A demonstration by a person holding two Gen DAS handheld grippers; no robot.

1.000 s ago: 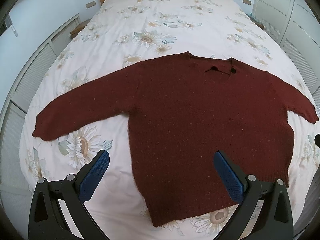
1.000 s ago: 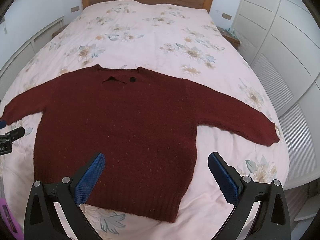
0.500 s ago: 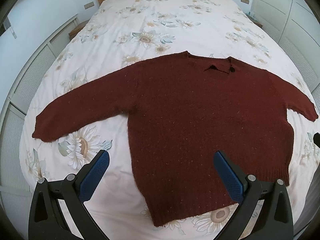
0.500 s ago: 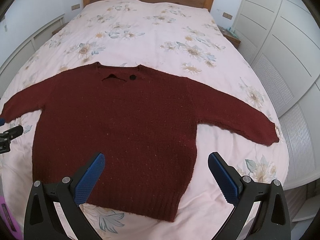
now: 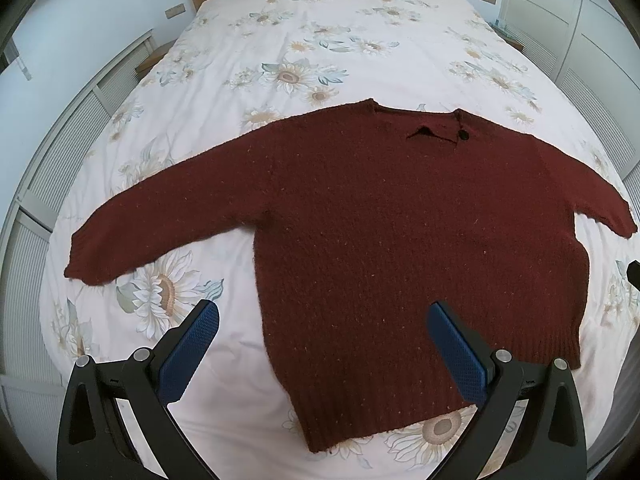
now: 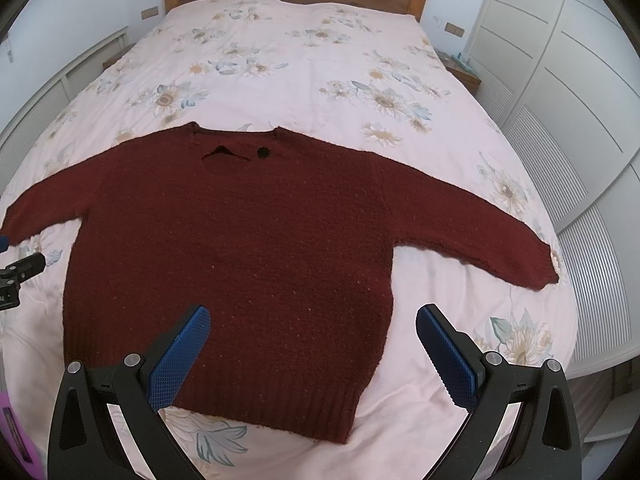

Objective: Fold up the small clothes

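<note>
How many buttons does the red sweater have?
1. One dark button sits at the neckline of the dark red sweater, beside the small neck opening. The sweater lies flat on the bed, so any buttons underneath would be hidden.

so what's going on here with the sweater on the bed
A person holds a two-finger gripper in each hand above a dark red knit sweater that lies flat on a floral duvet, sleeves spread out to both sides. The left gripper and right gripper both hover with jaws wide open, touching nothing. No fold has been made yet.
</note>
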